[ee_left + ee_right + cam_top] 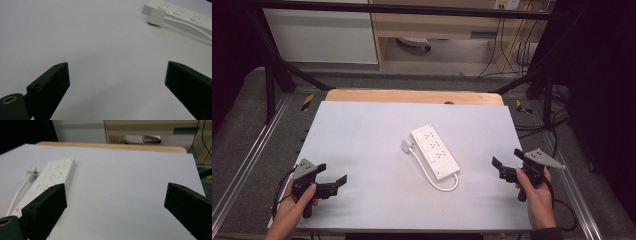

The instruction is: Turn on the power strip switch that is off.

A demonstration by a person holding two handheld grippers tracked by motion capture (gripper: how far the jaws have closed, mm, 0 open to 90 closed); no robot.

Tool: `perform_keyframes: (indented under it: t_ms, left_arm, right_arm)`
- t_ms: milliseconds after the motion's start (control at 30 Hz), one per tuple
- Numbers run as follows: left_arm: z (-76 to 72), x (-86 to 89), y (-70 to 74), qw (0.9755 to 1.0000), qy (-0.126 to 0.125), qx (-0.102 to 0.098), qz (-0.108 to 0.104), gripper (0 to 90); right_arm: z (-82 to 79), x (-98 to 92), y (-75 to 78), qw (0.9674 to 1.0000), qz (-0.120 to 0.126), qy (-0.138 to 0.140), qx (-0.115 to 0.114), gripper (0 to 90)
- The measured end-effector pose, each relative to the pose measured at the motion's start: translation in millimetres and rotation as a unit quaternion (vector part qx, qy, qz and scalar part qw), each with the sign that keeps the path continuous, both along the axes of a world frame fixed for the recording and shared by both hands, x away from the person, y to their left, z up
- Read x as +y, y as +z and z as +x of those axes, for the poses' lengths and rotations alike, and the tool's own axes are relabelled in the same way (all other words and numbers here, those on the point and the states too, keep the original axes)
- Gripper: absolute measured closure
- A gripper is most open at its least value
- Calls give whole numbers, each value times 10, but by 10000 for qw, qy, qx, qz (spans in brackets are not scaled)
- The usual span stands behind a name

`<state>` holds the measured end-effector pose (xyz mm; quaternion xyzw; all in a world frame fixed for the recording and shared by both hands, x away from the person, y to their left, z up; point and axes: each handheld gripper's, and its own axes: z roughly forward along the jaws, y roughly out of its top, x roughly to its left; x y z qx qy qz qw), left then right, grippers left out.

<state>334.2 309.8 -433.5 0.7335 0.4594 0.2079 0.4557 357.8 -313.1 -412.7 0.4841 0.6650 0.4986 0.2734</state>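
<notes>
- The left gripper (328,176) sits at the near left corner of the table (362,130), held in the person's left hand (294,202). Its two black jaws stand wide apart with nothing between them; in the left gripper view only the pale table surface lies in the gap.
- The right gripper (507,161) is at the near right edge of the table, gripped by the right hand (537,197). Its jaws are also spread wide and hold nothing, as the right gripper view shows bare table between them.
- Both grippers are well apart from the power strip (434,151), one on each side of it, and neither touches it.
- The power strip lies flat near the middle of the table, set at a slant so that one end points toward the far left and the other toward the near right.
- It is a long white block with a row of sockets along its top face; a small switch panel sits at its near end.
- A white cord (432,175) leaves the near end, loops round on the table and runs back along the strip's left side.
- The cord ends in a white plug (407,145), lying on the table just beside the strip's far half.
- In the left gripper view the plug (157,16) shows as a rounded square block next to the strip (180,12).
</notes>
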Motion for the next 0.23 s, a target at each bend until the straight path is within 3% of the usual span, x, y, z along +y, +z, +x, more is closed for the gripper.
perform_keyframes:
  t_ms: [233]
  left_arm:
    - [-4, -8, 11, 10000, -31, -24, 0, 60]
  right_arm:
    - [-37, 32, -294, 9986, -126, 39, 505, 47]
